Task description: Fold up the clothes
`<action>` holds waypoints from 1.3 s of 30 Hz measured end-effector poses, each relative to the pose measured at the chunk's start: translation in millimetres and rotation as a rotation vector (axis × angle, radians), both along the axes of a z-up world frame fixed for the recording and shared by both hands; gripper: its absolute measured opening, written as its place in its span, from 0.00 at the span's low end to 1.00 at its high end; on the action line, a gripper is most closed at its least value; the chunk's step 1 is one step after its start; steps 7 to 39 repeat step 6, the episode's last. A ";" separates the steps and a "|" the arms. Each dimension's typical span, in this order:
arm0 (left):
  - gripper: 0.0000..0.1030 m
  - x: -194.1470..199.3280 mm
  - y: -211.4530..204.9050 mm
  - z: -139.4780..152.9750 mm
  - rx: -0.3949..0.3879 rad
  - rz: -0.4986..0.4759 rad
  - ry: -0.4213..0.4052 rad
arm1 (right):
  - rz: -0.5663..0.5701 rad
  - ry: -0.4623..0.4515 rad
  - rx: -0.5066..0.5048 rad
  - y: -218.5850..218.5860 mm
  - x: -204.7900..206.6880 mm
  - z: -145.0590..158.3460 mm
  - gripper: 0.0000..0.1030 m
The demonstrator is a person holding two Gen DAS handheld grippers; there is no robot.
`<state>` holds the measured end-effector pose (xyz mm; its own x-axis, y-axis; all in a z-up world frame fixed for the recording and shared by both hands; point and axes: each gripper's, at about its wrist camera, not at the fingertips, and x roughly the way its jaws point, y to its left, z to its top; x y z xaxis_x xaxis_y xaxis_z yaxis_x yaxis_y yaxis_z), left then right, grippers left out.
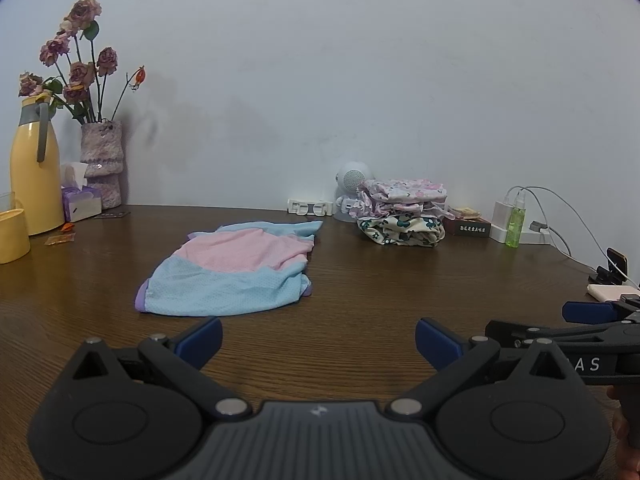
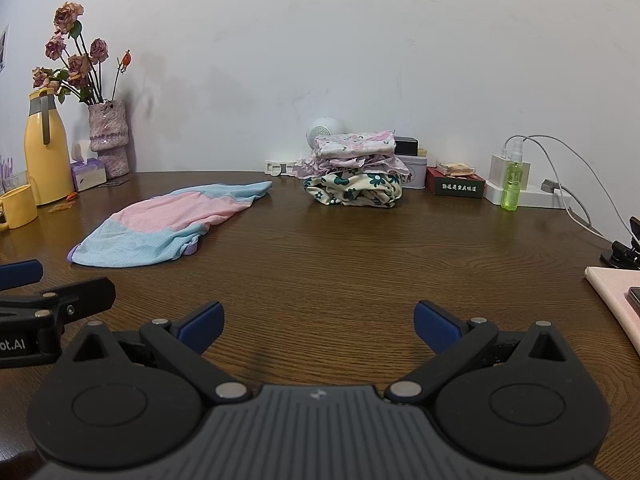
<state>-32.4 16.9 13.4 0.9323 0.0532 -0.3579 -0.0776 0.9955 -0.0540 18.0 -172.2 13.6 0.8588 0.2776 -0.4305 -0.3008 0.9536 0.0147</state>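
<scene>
A pink and light-blue mesh garment [image 1: 232,268] lies partly folded on the brown wooden table [image 1: 360,300]; it also shows in the right wrist view [image 2: 168,224]. A stack of folded floral clothes [image 1: 400,212] sits at the back by the wall, also seen in the right wrist view [image 2: 356,172]. My left gripper [image 1: 318,342] is open and empty, just short of the garment's near edge. My right gripper [image 2: 318,326] is open and empty over bare table, to the right of the garment. It enters the left wrist view at the right edge [image 1: 592,320].
At the back left stand a yellow jug [image 1: 34,176], a yellow cup [image 1: 12,236], a tissue box [image 1: 80,200] and a vase of dried roses [image 1: 102,160]. At the back right are a dark box [image 2: 454,186], a charger block with cables [image 2: 500,176] and a green spray bottle [image 2: 512,184]. A pink pad [image 2: 618,300] lies at the right edge.
</scene>
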 end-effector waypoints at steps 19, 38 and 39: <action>1.00 -1.0 0.7 0.4 -0.003 -0.009 -0.009 | 0.001 0.000 0.000 -0.1 -0.2 0.0 1.00; 1.00 -1.0 0.7 0.4 -0.003 -0.009 -0.009 | 0.001 0.000 0.000 -0.1 -0.2 0.0 1.00; 1.00 -1.0 0.7 0.4 -0.003 -0.009 -0.009 | 0.001 0.000 0.000 -0.1 -0.2 0.0 1.00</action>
